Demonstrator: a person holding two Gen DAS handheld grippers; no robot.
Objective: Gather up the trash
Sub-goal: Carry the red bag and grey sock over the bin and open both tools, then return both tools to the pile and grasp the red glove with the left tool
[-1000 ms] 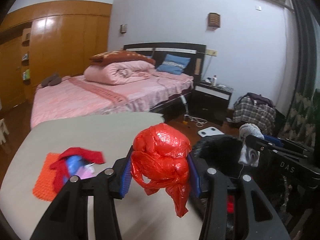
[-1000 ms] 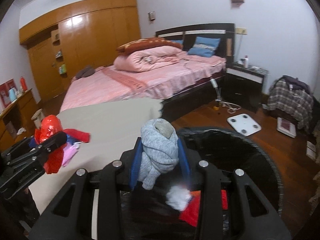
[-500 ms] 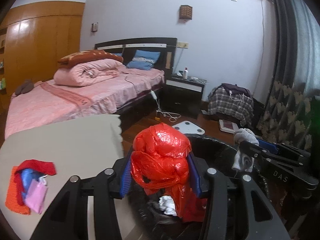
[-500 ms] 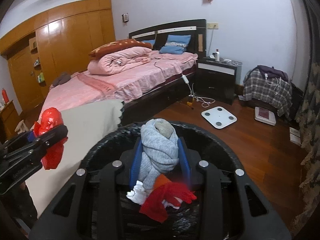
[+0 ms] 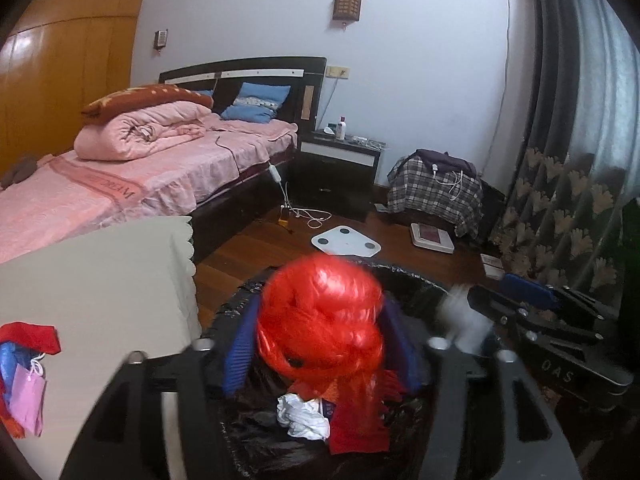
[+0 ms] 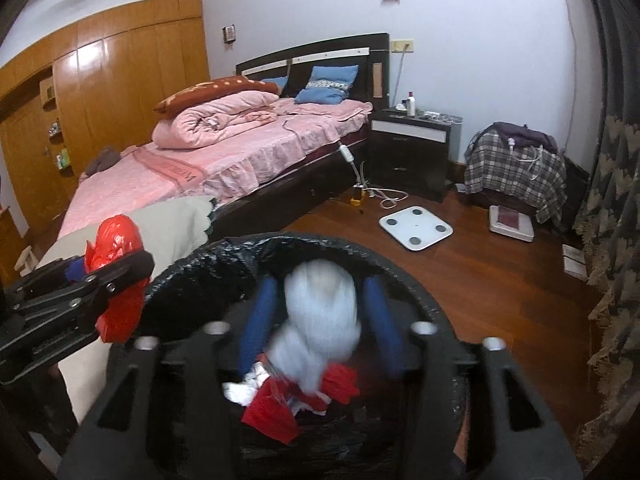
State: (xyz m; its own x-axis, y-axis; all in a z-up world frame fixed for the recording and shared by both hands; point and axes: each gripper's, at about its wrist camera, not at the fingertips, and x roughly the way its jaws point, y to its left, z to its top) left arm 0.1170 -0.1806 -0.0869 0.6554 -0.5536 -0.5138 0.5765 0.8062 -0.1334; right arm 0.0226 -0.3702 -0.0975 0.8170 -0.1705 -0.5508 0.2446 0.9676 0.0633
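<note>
Black-lined trash bin (image 6: 188,276) down on the wood floor beside the beige table (image 5: 92,280), red and white scraps already inside. Above its mouth, crumpled red plastic bag (image 5: 320,320), glossy, long axis vertical with tail pointing down, between spread pads of the left gripper (image 5: 320,340), grip uncertain. Smaller grey-white cloth wad (image 6: 320,312), blurred, also hanging upright between parted pads of the right gripper (image 6: 320,316), contact unclear.

Motion blur smears the red plastic bag (image 5: 320,320) between the left hand-held gripper's (image 5: 320,344) blue pads, so contact cannot be judged. The grey cloth bundle (image 6: 320,312) in the right hand-held gripper (image 6: 320,316) is equally smeared. The picture's edge cuts off the clothes pile (image 5: 24,376) at the table's (image 5: 100,288) left edge.
</note>
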